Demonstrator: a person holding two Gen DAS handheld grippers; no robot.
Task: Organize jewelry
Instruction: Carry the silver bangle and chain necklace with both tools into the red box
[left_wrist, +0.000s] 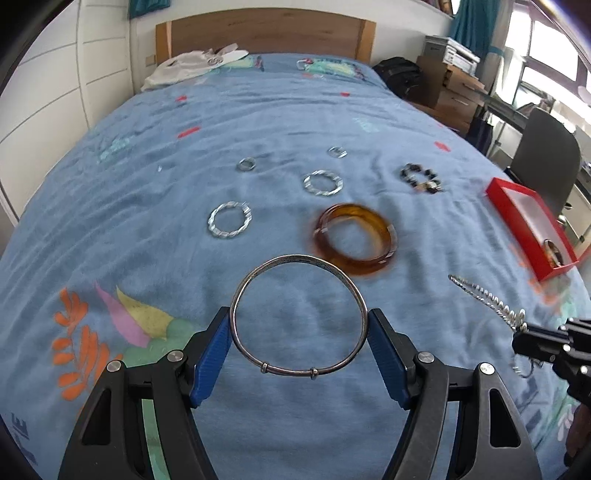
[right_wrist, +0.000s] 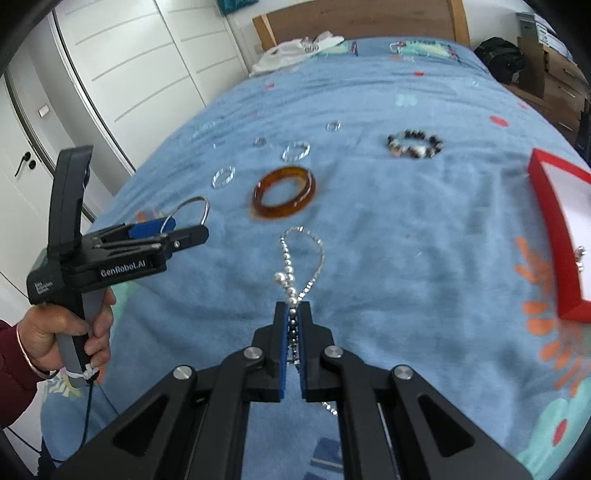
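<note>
Lower centre, my left gripper (left_wrist: 299, 332): clamps silver bangle (left_wrist: 298, 314).
Right gripper (right_wrist: 293, 317): pinches bead chain (right_wrist: 301, 258).
Red box (left_wrist: 517, 218): one piece inside.
Left: amber bangle (left_wrist: 354, 238), rings, bead bracelet (left_wrist: 421, 178).

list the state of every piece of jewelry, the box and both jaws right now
silver bangle: held between left gripper jaws, off the bed
silver bead chain: pinched in right gripper jaws
amber bangle: lying flat on bed, blurred
beaded bracelet: lying on bed
twisted silver rings: lying on bed
red box: open, something inside
</note>
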